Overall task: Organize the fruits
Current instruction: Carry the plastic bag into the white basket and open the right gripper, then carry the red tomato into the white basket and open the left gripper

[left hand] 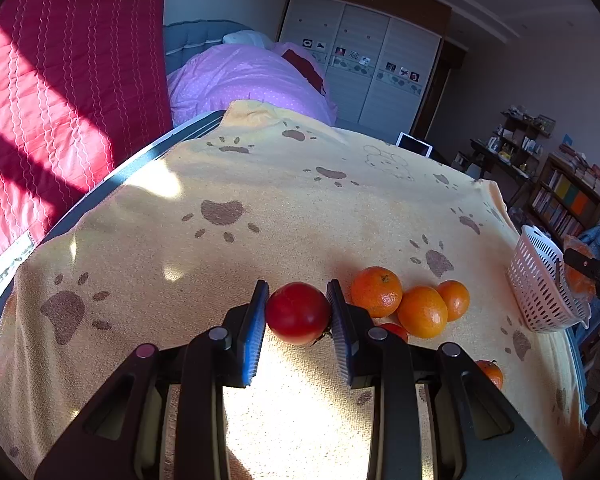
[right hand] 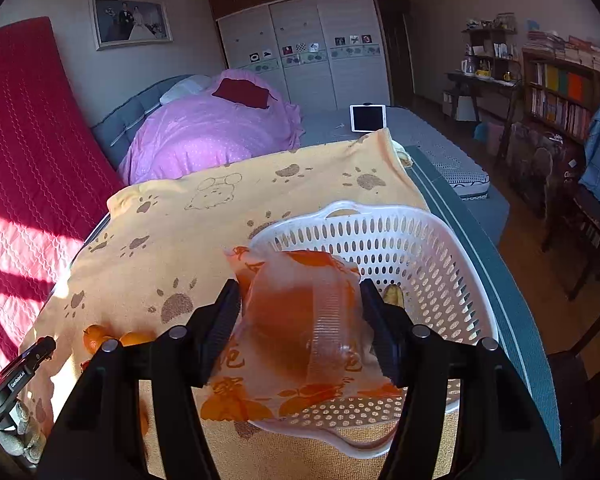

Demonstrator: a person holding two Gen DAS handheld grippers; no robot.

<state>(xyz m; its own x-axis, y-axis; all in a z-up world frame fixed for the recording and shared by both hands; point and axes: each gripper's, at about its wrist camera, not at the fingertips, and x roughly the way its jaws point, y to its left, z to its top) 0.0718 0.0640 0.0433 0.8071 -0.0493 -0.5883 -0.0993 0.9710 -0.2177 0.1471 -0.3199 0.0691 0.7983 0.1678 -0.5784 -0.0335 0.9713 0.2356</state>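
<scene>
My left gripper [left hand: 298,292] is shut on a red tomato [left hand: 298,314], its blue pads pressing both sides, low over the paw-print cloth [left hand: 260,200]. Just right of it lie three oranges [left hand: 422,312] in a cluster, with a second red fruit [left hand: 396,330] half hidden behind my finger. Another orange [left hand: 490,374] lies nearer the front right. My right gripper [right hand: 300,292] is shut on an orange fruit wrapped in a clear printed plastic bag [right hand: 296,320], held over the near left rim of the white slotted basket [right hand: 400,232]. A banana tip [right hand: 394,294] shows inside the basket.
The basket [left hand: 540,284] stands at the table's right edge, close to the drop to the floor. A red quilted mattress [left hand: 60,100] leans along the left. Behind the table lies a bed with a purple quilt [right hand: 204,132]. Bookshelves [right hand: 560,92] line the right wall.
</scene>
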